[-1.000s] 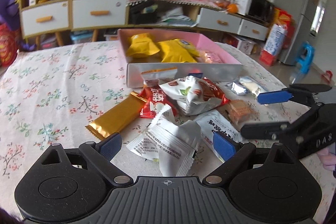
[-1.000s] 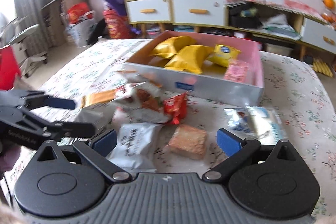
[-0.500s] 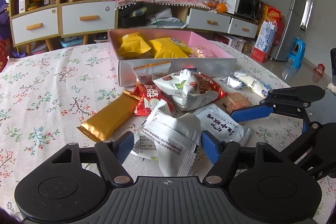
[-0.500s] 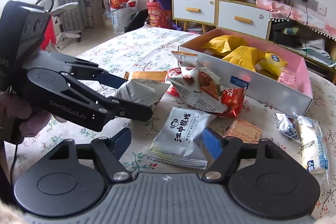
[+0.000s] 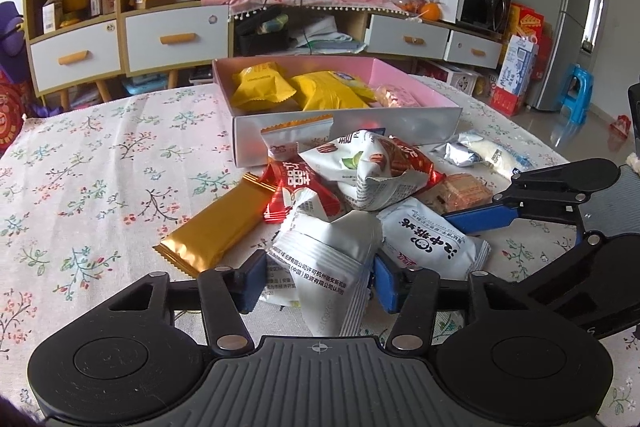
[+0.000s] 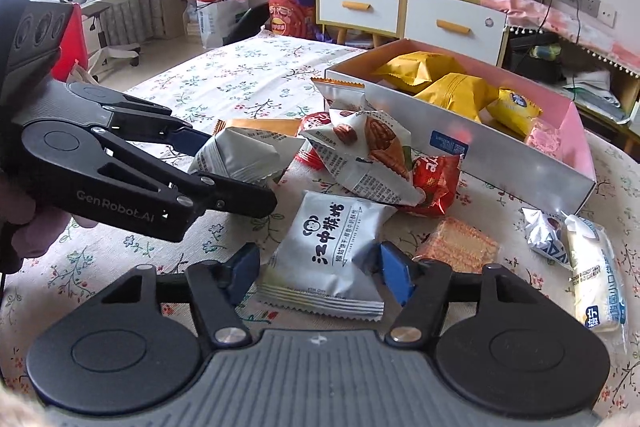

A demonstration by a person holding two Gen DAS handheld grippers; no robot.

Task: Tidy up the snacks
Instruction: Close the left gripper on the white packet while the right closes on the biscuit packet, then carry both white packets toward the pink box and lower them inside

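While closing on the crumpled white packet (image 5: 332, 259), left gripper (image 5: 318, 279) with blue pads at both sides of it, seemingly touching though contact hard to confirm; right gripper (image 6: 320, 271) likewise closing round the flat white monkey-print packet (image 6: 332, 251), right pad against its edge, left pad just beside it; both packets lying on the floral tablecloth (image 5: 100, 163) in front of the pink-lined box (image 5: 416, 83) already holding yellow packets (image 5: 260, 87); crowding in between: nut packet (image 5: 372, 171), red packet (image 5: 292, 191), gold bar (image 5: 216, 227), cracker pack (image 6: 456, 247); off to the right, cream roll (image 6: 592, 275).
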